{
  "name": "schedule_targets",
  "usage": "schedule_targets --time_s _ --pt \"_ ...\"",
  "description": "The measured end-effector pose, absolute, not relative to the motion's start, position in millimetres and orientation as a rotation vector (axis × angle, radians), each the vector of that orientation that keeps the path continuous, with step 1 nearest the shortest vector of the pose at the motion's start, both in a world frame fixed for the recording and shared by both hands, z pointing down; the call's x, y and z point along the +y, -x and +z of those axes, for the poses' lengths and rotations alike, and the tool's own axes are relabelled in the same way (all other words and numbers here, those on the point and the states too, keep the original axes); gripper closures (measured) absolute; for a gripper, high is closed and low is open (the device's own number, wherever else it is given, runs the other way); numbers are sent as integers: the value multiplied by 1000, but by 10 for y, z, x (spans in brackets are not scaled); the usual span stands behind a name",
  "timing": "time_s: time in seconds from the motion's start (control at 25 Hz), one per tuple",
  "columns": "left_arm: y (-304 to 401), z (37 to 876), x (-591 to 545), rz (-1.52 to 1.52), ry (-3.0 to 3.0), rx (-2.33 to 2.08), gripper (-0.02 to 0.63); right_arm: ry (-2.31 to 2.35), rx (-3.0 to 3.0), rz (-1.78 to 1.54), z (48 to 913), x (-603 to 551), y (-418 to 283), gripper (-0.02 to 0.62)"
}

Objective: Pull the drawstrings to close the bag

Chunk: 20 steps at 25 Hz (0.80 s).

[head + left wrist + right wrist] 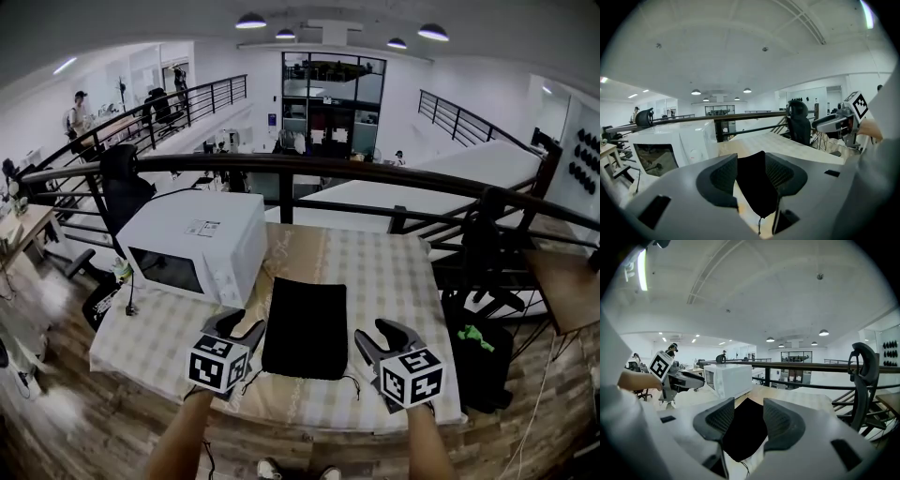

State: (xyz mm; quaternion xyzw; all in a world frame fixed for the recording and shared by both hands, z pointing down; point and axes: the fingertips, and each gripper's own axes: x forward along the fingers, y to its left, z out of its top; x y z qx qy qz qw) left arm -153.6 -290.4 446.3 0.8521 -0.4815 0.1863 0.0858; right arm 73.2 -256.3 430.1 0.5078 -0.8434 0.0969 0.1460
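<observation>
A black drawstring bag (306, 327) lies flat on the checked tablecloth (394, 272), its thin cords trailing from the near corners. My left gripper (240, 326) hovers at the bag's near-left corner, jaws open and empty. At the near-right corner my right gripper (370, 337) is also open and empty. In the left gripper view the bag (757, 185) shows between the jaws of the left gripper (751, 174), with a cord (760, 225) hanging below. The right gripper view shows the bag (743, 430) between the jaws of the right gripper (748, 419).
A white microwave (195, 244) stands on the table's left half, just behind my left gripper. A dark railing (375, 173) runs behind the table. A black bag with green tags (480, 352) sits on the floor to the right, near an office chair (483, 248).
</observation>
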Motion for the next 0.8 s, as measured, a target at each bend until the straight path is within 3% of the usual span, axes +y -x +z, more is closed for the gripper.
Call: schedule_targets --time_s 0.8 --pt "1623 5800 -2597 880 -2412 -1105 408 -1192 -2339 453 5321 -2425 -625 411"
